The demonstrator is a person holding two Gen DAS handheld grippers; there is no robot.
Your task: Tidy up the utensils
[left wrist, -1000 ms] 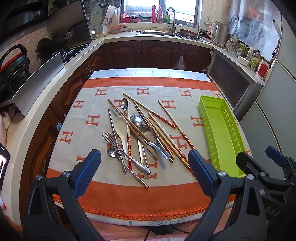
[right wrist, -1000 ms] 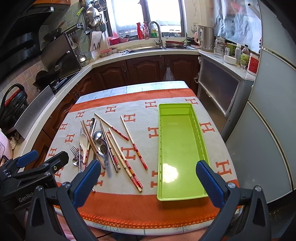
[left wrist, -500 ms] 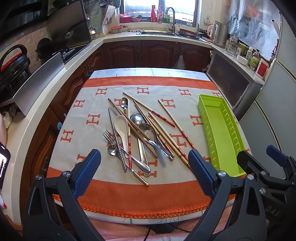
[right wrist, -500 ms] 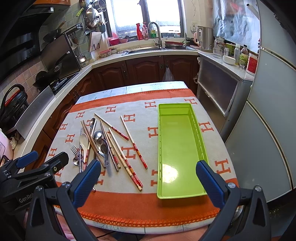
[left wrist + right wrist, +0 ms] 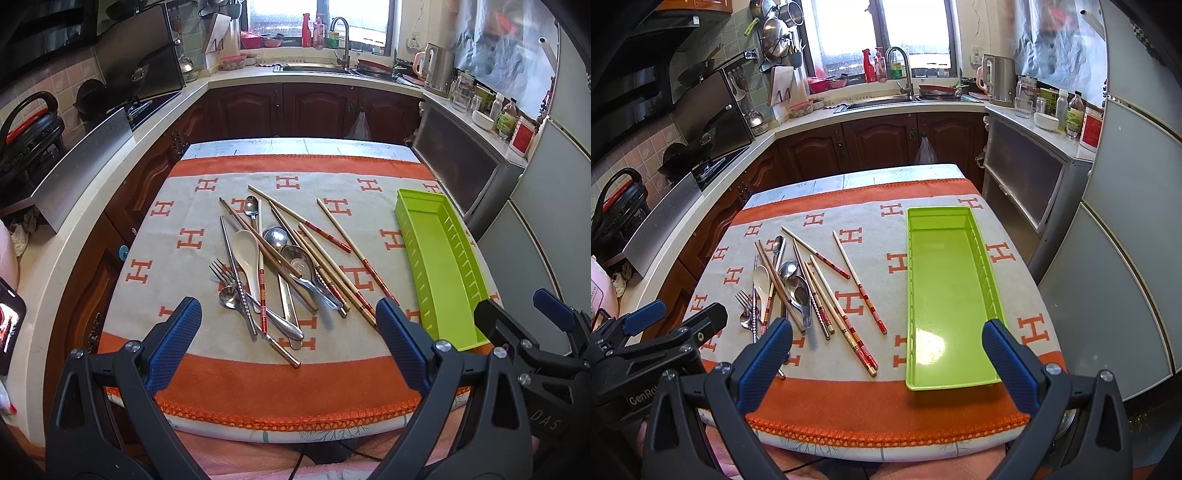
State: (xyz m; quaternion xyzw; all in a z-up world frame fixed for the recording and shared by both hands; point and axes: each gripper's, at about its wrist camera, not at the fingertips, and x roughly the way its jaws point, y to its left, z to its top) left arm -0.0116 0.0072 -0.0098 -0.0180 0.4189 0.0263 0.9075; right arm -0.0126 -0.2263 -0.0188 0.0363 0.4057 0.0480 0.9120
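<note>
A pile of utensils [image 5: 275, 266] lies on the orange and beige cloth: several chopsticks [image 5: 334, 230], metal spoons [image 5: 295, 258], a white spoon [image 5: 246, 251] and a fork [image 5: 221, 271]. The pile also shows in the right wrist view [image 5: 798, 291]. A long green tray [image 5: 945, 302] lies to the right of the pile, with nothing in it; it also shows in the left wrist view [image 5: 439, 258]. My left gripper [image 5: 288, 339] is open and empty above the near edge, in front of the pile. My right gripper [image 5: 886, 354] is open and empty near the tray's near end.
The cloth-covered table [image 5: 886, 402] stands in a kitchen. A counter with a stove [image 5: 140, 107] runs along the left, a sink [image 5: 905, 98] at the back, and a fridge [image 5: 1137, 240] stands close on the right.
Both grippers have drawn back a little and risen slightly; the table looks a bit farther away. Nothing on the table has moved.
</note>
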